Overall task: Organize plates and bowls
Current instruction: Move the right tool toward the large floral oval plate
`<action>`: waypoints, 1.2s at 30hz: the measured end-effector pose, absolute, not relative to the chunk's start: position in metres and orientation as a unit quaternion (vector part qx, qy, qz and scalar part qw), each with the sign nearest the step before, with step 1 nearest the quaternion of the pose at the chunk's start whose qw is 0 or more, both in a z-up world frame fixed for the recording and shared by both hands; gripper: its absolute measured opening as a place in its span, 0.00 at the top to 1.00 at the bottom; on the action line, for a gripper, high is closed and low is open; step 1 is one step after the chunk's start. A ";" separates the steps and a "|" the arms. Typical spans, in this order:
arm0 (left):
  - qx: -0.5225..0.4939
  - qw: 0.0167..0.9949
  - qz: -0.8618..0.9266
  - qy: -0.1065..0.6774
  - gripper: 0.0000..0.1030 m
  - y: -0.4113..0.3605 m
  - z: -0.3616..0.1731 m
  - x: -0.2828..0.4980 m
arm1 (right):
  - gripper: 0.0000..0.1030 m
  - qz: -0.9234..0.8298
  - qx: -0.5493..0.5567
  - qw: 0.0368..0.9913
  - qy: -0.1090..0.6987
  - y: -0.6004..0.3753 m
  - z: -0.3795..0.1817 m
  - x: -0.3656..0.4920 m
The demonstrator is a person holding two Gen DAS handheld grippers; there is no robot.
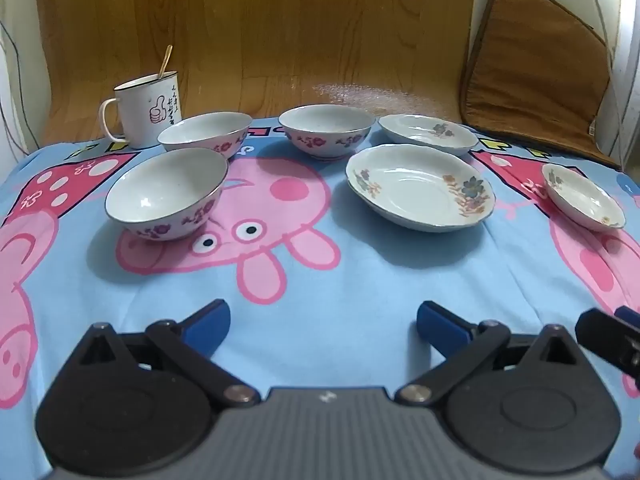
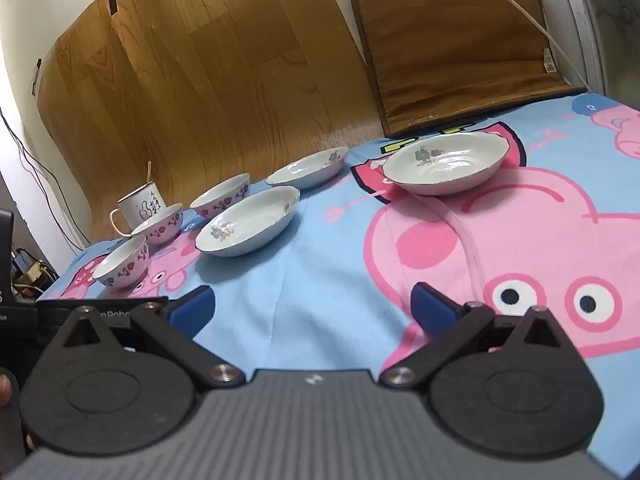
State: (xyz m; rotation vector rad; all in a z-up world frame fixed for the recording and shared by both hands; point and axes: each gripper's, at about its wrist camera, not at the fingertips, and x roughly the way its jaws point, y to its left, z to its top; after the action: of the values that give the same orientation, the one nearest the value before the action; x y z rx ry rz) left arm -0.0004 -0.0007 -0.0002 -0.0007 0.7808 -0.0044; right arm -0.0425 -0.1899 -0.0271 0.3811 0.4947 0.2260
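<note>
Here, both grippers, left (image 1: 322, 320) and right (image 2: 312, 304), gape empty; the glazed bowls (image 1: 166, 194) and plates (image 1: 420, 188), likely slippery and breakable, suit rim grips.

The left hand-held gripper (image 1: 322, 322) has a ribbed grey body, black rounded housings and black link arms joined by silver screws. Its fingers (image 1: 208, 326) carry blue pads. The right hand-held gripper (image 2: 310, 306) looks identical.
</note>
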 end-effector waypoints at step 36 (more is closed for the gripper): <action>-0.057 0.938 -0.145 0.309 0.29 0.036 0.016 -0.013 | 0.60 0.066 0.098 0.967 0.225 -0.176 -0.004 -0.033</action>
State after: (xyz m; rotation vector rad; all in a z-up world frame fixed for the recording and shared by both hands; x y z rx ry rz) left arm -0.0133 0.0360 0.0165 -0.1161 0.6321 -0.2964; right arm -0.0332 -0.1761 -0.0044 0.1976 0.4543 0.1341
